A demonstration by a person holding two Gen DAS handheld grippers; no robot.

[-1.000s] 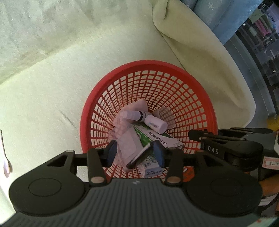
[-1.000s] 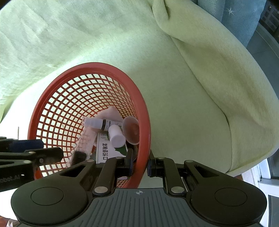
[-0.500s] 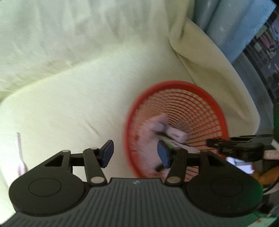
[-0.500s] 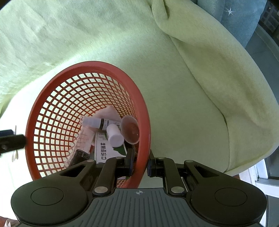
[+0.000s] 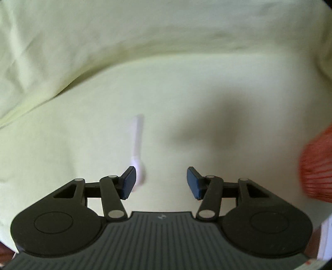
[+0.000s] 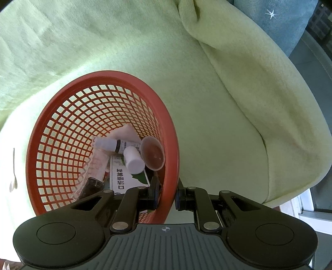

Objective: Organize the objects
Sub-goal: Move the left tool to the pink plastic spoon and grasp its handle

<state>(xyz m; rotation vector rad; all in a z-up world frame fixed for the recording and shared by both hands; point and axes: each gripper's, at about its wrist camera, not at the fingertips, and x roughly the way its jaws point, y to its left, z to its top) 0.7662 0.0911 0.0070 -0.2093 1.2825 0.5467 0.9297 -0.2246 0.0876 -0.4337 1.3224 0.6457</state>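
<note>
A red mesh basket (image 6: 62,133) sits on a pale green covered sofa; its blurred edge shows in the left wrist view (image 5: 317,166). My right gripper (image 6: 167,194) is shut on the basket's near rim, one finger inside and one outside. In the basket lie a dropper bottle (image 6: 116,144), a white bottle (image 6: 133,160), a small clear cup (image 6: 152,153), a green-and-white box (image 6: 126,176) and a dark vial (image 6: 91,185). My left gripper (image 5: 160,182) is open and empty above the sofa seat. A white plastic spoon (image 5: 138,153) lies just beyond its left finger; it also shows in the right wrist view (image 6: 14,172).
The sofa's backrest (image 5: 145,31) rises behind the seat. A padded armrest (image 6: 259,87) runs to the right of the basket, with a blue star-patterned cloth (image 6: 274,18) and floor beyond it.
My left gripper has let go of the dark vial into the basket, opened, and swung left away from the basket to the white spoon. The right gripper has kept its hold on the rim.
</note>
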